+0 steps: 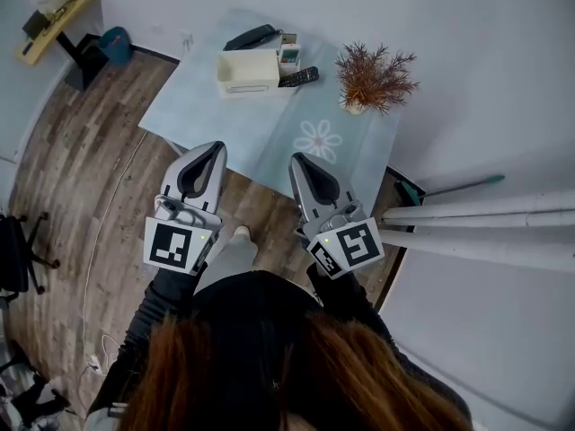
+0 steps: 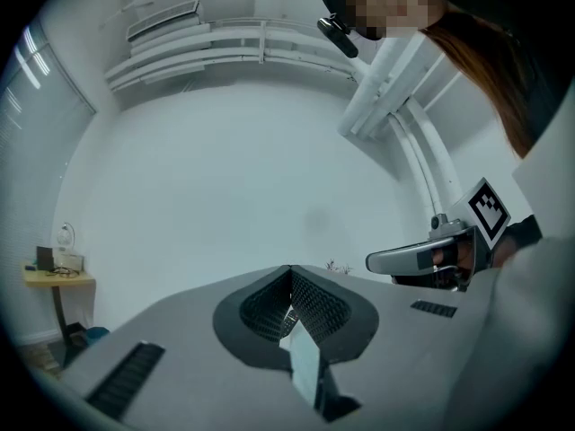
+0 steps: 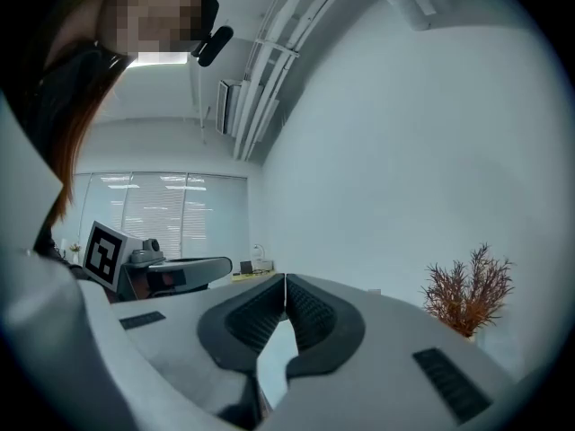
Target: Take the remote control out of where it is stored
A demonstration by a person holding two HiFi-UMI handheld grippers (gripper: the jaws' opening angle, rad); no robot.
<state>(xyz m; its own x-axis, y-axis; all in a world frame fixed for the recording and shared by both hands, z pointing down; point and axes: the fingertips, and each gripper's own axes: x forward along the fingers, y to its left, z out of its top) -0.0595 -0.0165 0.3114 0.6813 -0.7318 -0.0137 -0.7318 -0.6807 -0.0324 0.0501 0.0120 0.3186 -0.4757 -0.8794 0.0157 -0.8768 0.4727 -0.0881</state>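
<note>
A black remote control [image 1: 298, 77] lies on the pale blue table [image 1: 269, 142], beside a white storage box [image 1: 247, 72]. A second dark, remote-like handset [image 1: 251, 37] rests behind the box. Both grippers hover over the table's near edge, well short of the box, and point level toward the wall. My left gripper [image 1: 214, 147] [image 2: 289, 269] is shut with nothing in it. My right gripper [image 1: 297, 159] [image 3: 285, 278] is also shut and holds nothing. Each gripper shows in the other's view, the right gripper's body [image 2: 422, 259] and the left gripper's body [image 3: 175, 269].
A dried reddish plant [image 1: 373, 79] [image 3: 467, 294] stands in a small pot at the table's right corner. A small open box [image 1: 288, 57] sits behind the remote. White pipes [image 1: 485, 227] run along the wall at the right. A side desk [image 1: 54, 16] and a blue bin [image 1: 115, 43] stand far left.
</note>
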